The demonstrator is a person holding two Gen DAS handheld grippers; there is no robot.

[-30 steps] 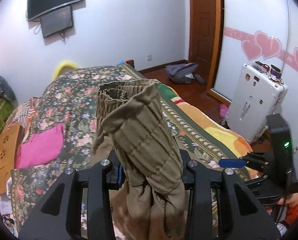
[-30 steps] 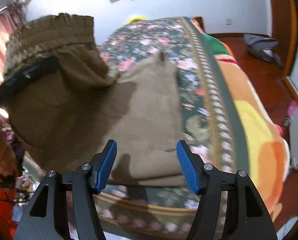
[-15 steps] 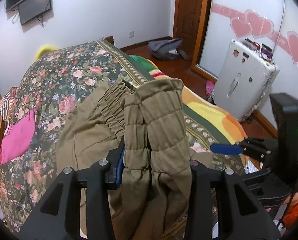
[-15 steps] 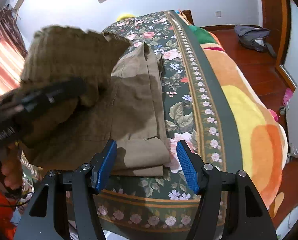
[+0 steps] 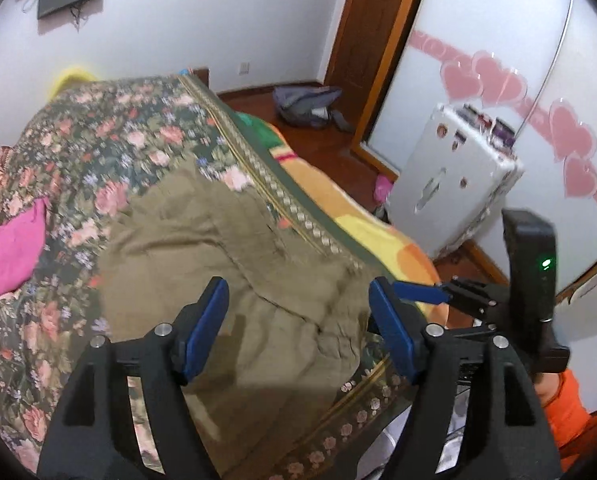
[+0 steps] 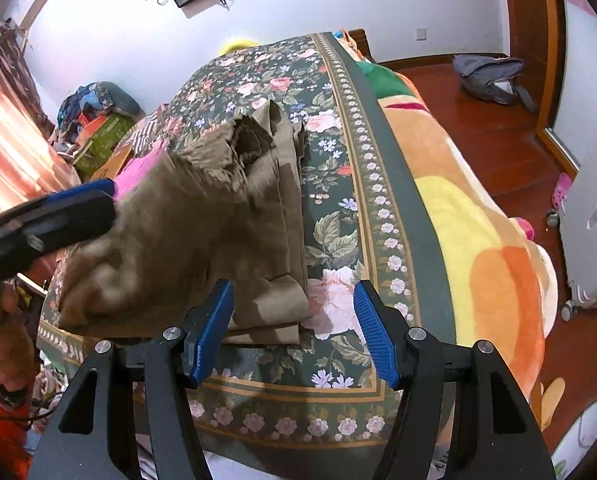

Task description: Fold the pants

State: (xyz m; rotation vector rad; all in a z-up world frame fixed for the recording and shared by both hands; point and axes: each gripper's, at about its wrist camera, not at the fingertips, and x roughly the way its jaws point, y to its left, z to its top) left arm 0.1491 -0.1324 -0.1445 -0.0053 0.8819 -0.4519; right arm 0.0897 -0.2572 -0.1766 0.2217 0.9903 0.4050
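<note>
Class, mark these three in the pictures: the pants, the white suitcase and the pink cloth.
pants [image 5: 218, 264], left wrist view, middle of the fabric.
white suitcase [image 5: 454, 176], left wrist view, its front face.
pink cloth [image 5: 10, 248], left wrist view, its middle.

Ahead of the right gripper [image 6: 293, 330], the pants' [image 6: 202, 236] upper layer was smeared by motion blur, so its folds and waistband could not be made out. The left gripper [image 6: 46, 220], off to that claw's left, was blurred and cut off by the frame edge. Beneath the left gripper [image 5: 298, 328], the pants' [image 5: 258, 280] near edge was hidden behind its fingers [image 5: 202, 328].
</note>
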